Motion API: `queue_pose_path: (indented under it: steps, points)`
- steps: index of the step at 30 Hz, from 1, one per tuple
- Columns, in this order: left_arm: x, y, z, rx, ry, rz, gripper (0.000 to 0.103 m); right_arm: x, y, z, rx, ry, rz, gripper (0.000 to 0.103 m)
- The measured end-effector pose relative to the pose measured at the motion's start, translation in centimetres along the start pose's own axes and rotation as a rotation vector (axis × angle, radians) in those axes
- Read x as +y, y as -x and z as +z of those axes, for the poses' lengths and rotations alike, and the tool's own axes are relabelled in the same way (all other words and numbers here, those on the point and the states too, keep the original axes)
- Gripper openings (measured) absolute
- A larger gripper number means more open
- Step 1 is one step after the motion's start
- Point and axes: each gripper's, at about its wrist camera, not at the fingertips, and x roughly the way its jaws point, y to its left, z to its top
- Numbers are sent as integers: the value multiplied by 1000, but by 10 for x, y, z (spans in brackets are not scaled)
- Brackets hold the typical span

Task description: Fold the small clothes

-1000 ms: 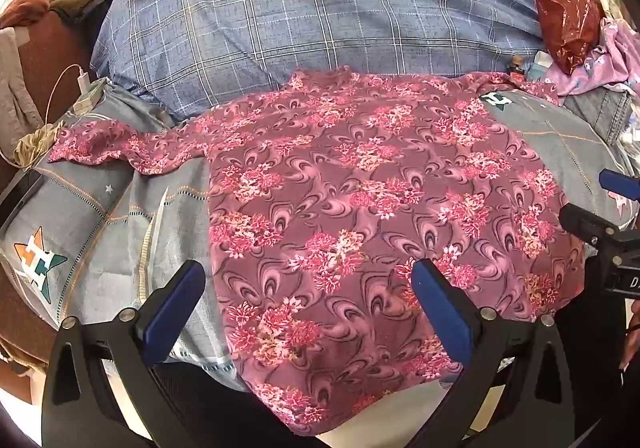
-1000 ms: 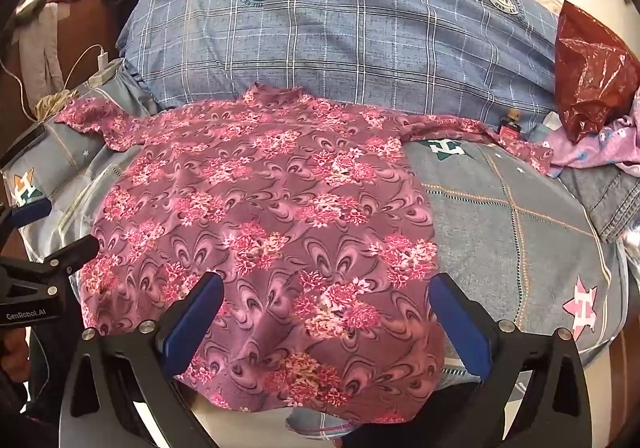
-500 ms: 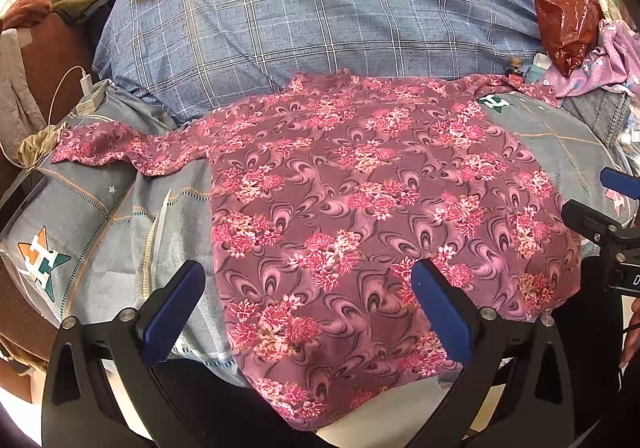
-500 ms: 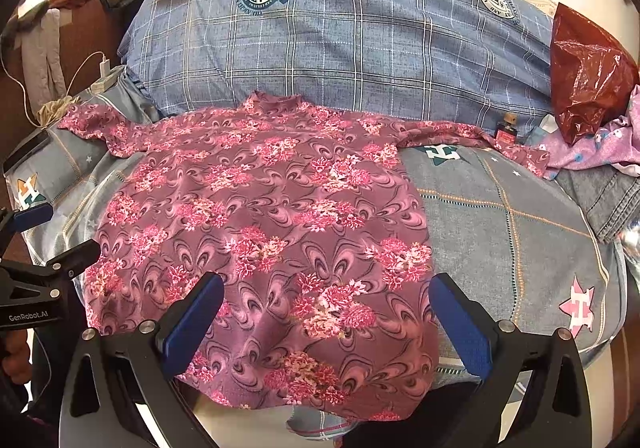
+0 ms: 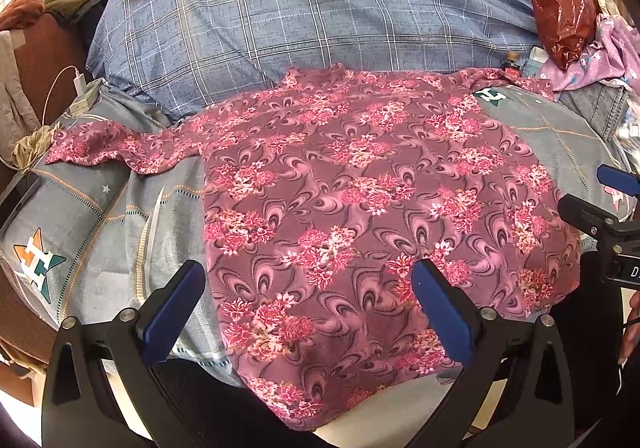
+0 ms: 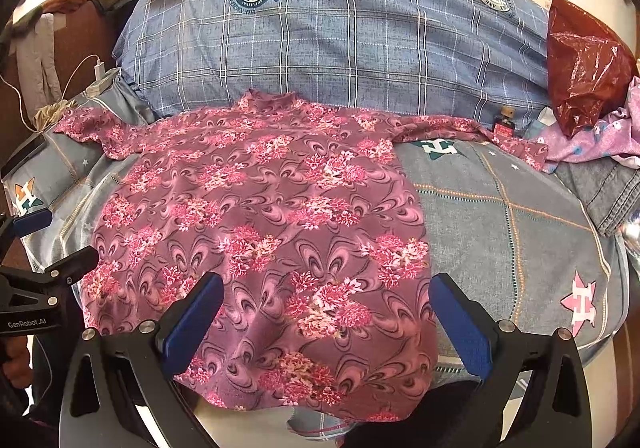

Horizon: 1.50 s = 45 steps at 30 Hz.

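A maroon top with pink flowers lies spread flat on the grey bedsheet, both sleeves stretched out sideways, hem hanging over the near bed edge. It also shows in the right wrist view. My left gripper is open and empty, held above the hem on the left half. My right gripper is open and empty above the hem on the right half. The right gripper shows at the right edge of the left wrist view; the left gripper shows at the left edge of the right wrist view.
A big blue plaid pillow lies behind the top. A red plastic bag, purple clothes and denim lie at the right. A small bottle stands by the right sleeve. A charger and cable lie at the left.
Both grippers have drawn back and risen slightly, so the top sits a little farther off. The top has not moved and both grippers stay open.
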Motion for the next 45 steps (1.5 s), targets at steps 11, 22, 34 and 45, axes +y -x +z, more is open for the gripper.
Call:
queue_pose_path:
  steps: [11,22,34,45]
  points:
    - [4,-3,-2,-22,-16,35,103,2,-4,-1,14,2,5,103]
    - [57,-26,15,42,138,44,103,-71,-9,-3,35,-157,-48,103]
    - [138,-96,16,344,313,108,103,-106,-72,-15,211,-192,-33,101]
    - [95,-132,3,496,292,-31,102,-89,-99,-18,265,-54,73,83]
